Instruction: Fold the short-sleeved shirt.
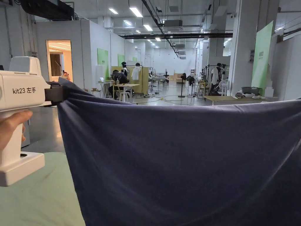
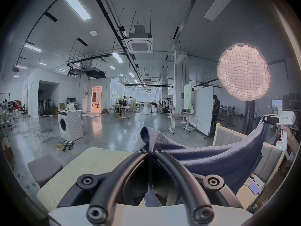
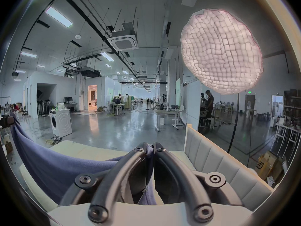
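The dark blue shirt hangs spread in the air above the pale green bed, stretched by its upper edge between the two grippers, with that edge sagging in a shallow curve in the middle and the cloth falling as a wide sheet toward the mattress. The left gripper holds one top corner, its dark jaws pressed together on the fabric; in the left gripper view a small loop of cloth sticks up past the pinching jaw tips. The person's left hand wraps the white handle of that gripper. The right gripper holds the opposite top corner, and in the right gripper view its jaws are pinched tight on a bunched fold of the blue cloth. From there the shirt runs off to the left in a long drooping band over the bed's near edge. A padded beige headboard rises at one end of the bed. Beyond the bed, a white washing machine stands on the glossy grey floor, and a round glowing softbox lamp hangs beside the headboard.
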Demonstrator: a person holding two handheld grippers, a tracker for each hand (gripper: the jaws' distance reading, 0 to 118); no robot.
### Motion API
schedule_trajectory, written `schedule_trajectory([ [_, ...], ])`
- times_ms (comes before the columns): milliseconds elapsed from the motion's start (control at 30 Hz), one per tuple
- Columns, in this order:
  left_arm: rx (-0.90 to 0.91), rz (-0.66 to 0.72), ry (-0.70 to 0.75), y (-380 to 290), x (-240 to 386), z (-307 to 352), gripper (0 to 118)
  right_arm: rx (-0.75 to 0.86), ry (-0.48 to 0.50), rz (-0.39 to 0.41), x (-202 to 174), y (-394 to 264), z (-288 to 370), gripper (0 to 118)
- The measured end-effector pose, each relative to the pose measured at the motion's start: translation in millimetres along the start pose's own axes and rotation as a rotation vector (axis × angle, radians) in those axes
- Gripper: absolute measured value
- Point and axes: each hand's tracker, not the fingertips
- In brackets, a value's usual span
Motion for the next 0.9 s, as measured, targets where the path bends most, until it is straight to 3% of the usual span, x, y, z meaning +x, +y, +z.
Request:
schedule_trajectory([
  [167, -0.015, -0.007, -0.017, -7.9, 7.9, -9.7, 3, -0.001, -0.028, 0.061, -0.7, -5.8, -0.9, 7],
  [500, -0.025, 0.041, -0.027, -31.9, 4.9, -47.5, 3, -0.04, -0.062, 0.089, -8.8, -28.6, -33.1, 7],
  [900, -0.128, 0.003, 0.049, -46.4, 8.2, -133.9, 3, -0.036, -0.028, 0.058, -22.6, -52.0, -117.6, 7],
])
